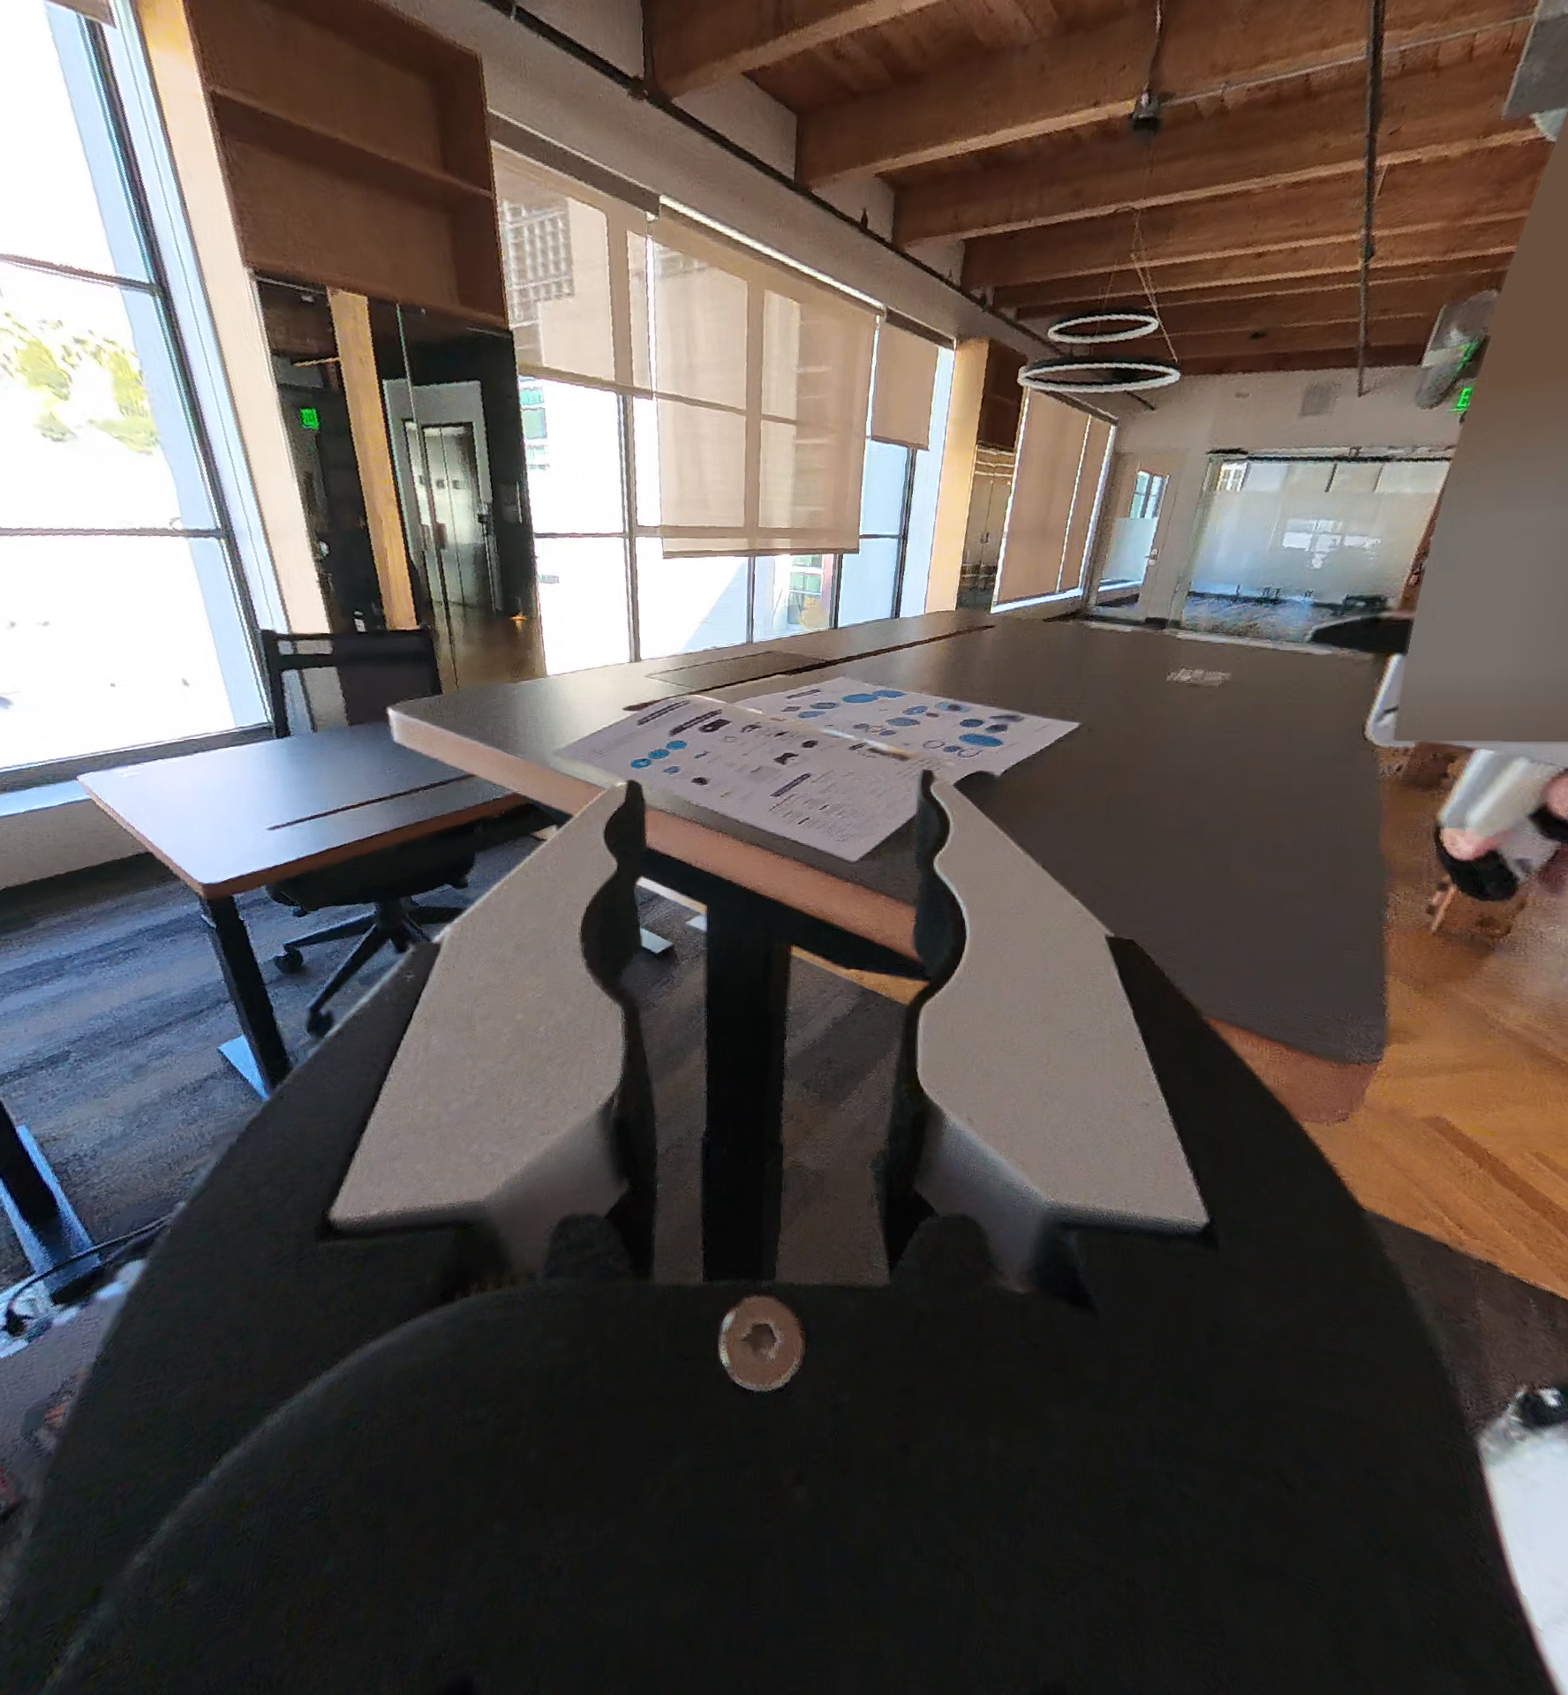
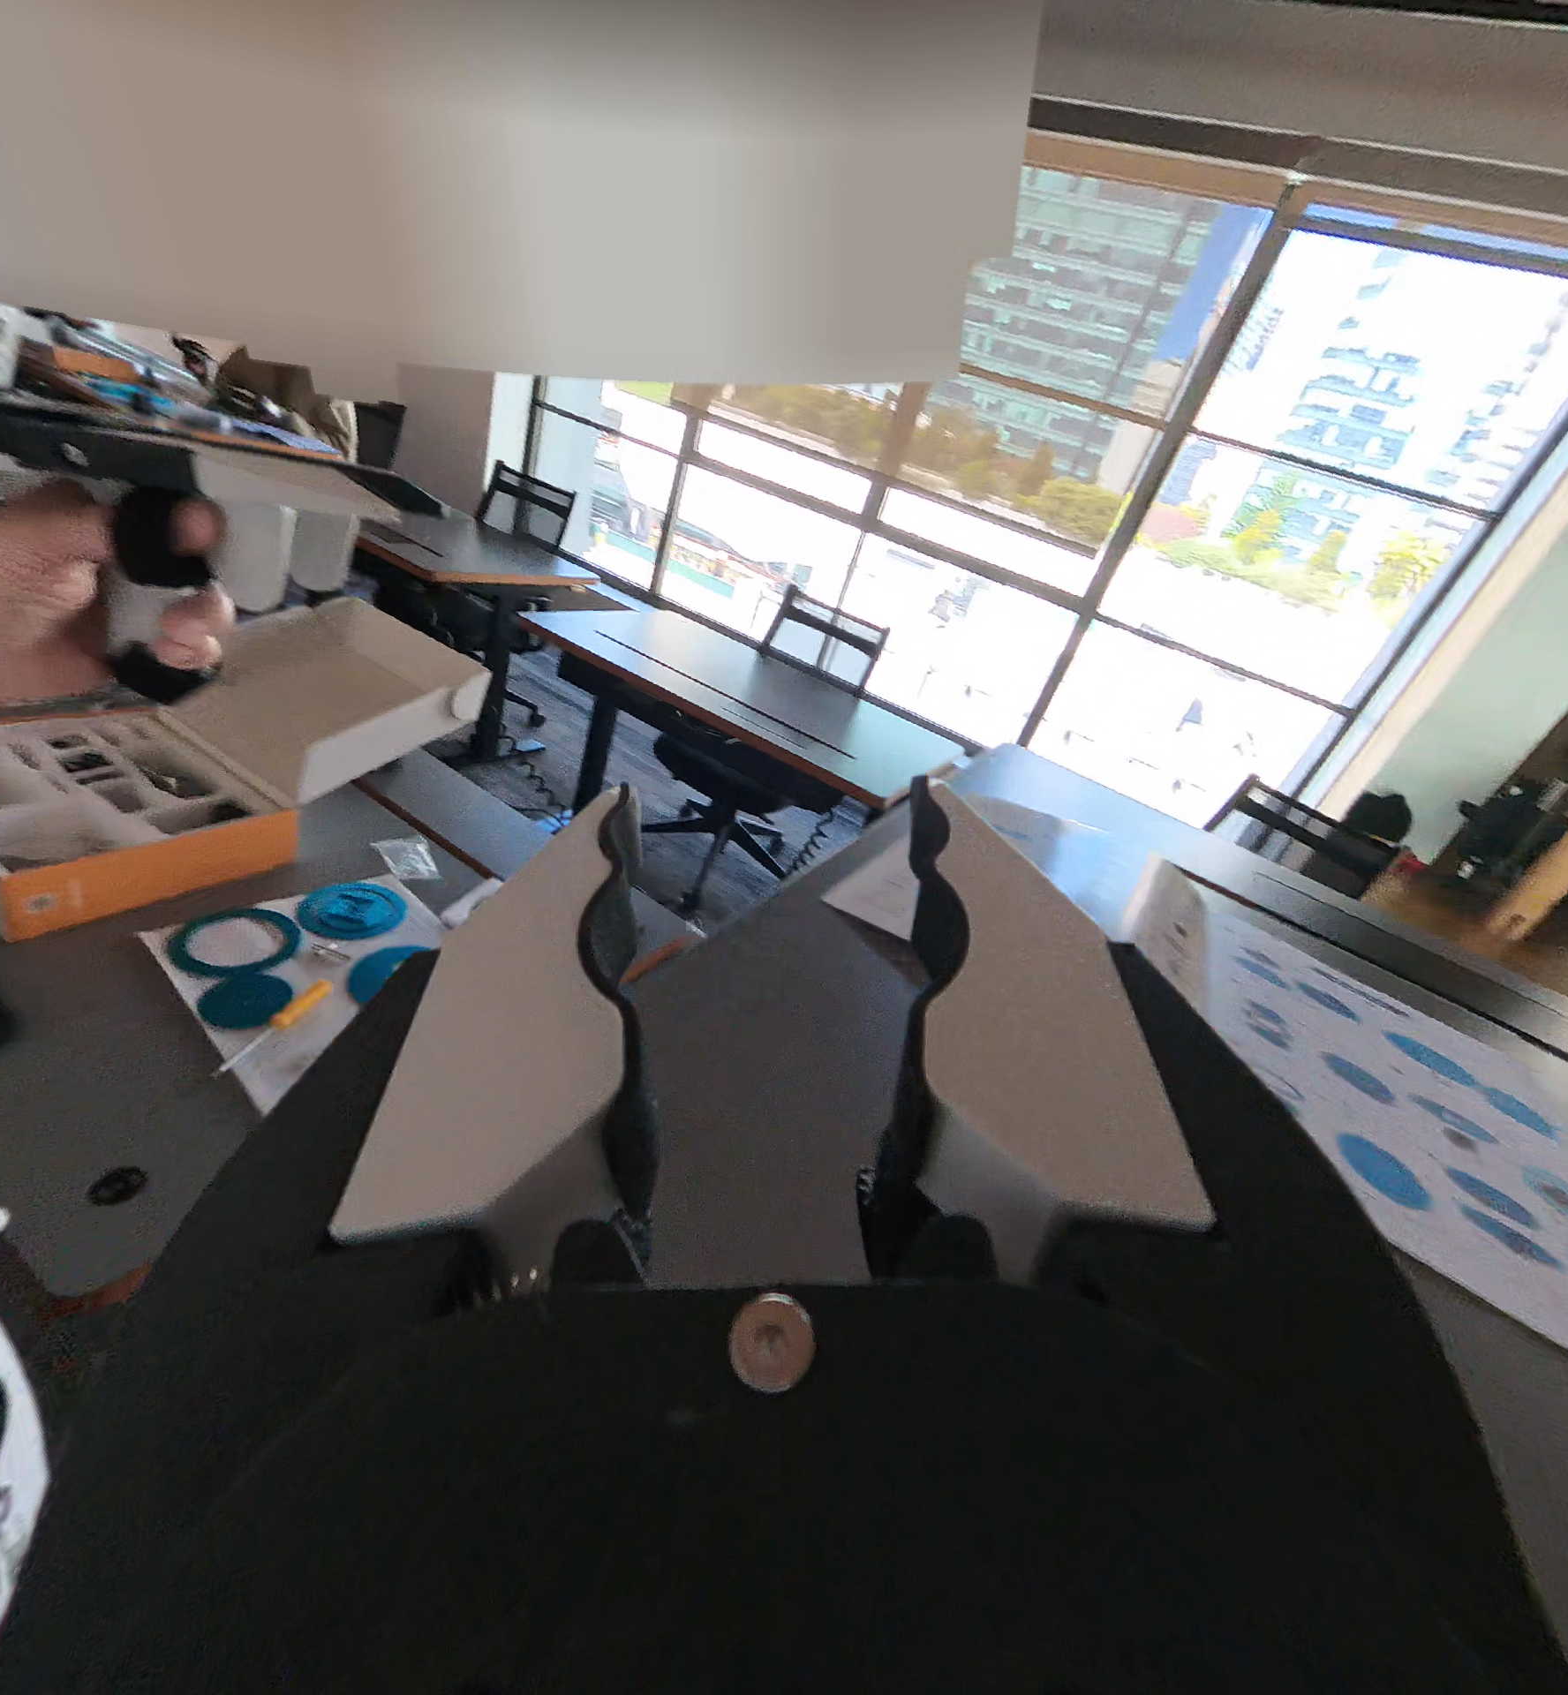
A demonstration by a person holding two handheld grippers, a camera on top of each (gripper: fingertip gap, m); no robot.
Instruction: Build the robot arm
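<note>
Both claws gape and hold nothing. The left claw [image 1: 776,816] hovers off the table [image 1: 1175,825] edge, a printed sheet [image 1: 817,761] lying at twelve o'clock. The right claw [image 2: 771,825] has teal discs [image 2: 248,972], seemingly plastic, at nine o'clock.

Right wrist view is coming out smeary: the printed sheet [image 2: 1422,1146] at 3 o'clock is running off the edge, its blue dots blurred. The orange-sided box [image 2: 147,862] at 9 o'clock is getting cropped, its contents too fuzzy to identify.
</note>
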